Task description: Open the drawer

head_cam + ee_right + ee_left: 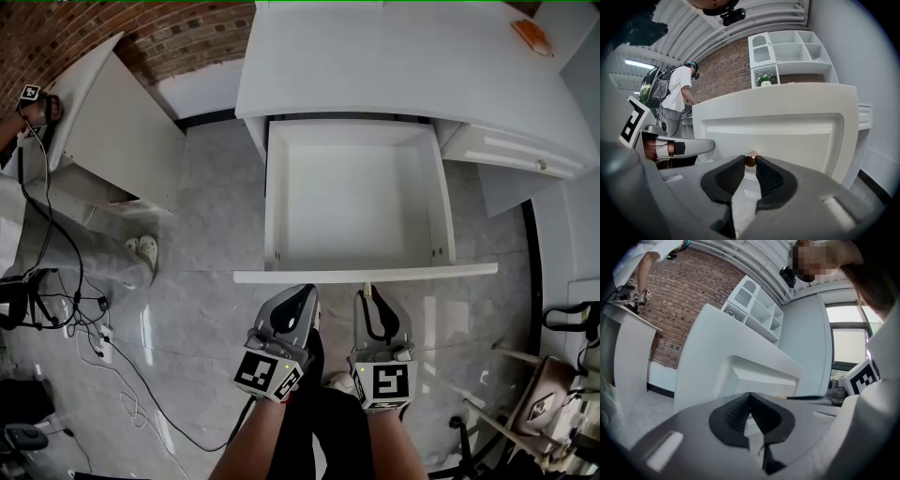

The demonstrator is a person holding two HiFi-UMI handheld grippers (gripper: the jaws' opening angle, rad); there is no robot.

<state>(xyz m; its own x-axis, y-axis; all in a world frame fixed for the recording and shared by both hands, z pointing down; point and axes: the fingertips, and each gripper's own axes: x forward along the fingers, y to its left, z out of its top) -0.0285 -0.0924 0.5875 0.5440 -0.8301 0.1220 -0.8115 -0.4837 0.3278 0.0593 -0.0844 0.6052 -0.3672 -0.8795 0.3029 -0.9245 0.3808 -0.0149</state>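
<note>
The white drawer (352, 202) stands pulled far out of the white desk (394, 66), its inside bare. Its front panel (366, 274) faces me. In the right gripper view the small brass knob (750, 160) on the panel (787, 131) sits pinched between the pads. My right gripper (368, 296) is shut on that knob. My left gripper (306, 294) hovers just left of it, a little short of the panel, shut with nothing in it. In the left gripper view its tips (750, 395) meet in front of the drawer's front (754, 376).
A second drawer (511, 150) at the desk's right stands slightly out. An orange thing (532, 37) lies on the desk top. A white cabinet door (122, 131) hangs open at left. Cables (94, 319) trail over the floor. A person (675, 93) stands behind; a folding seat (544, 394) is at right.
</note>
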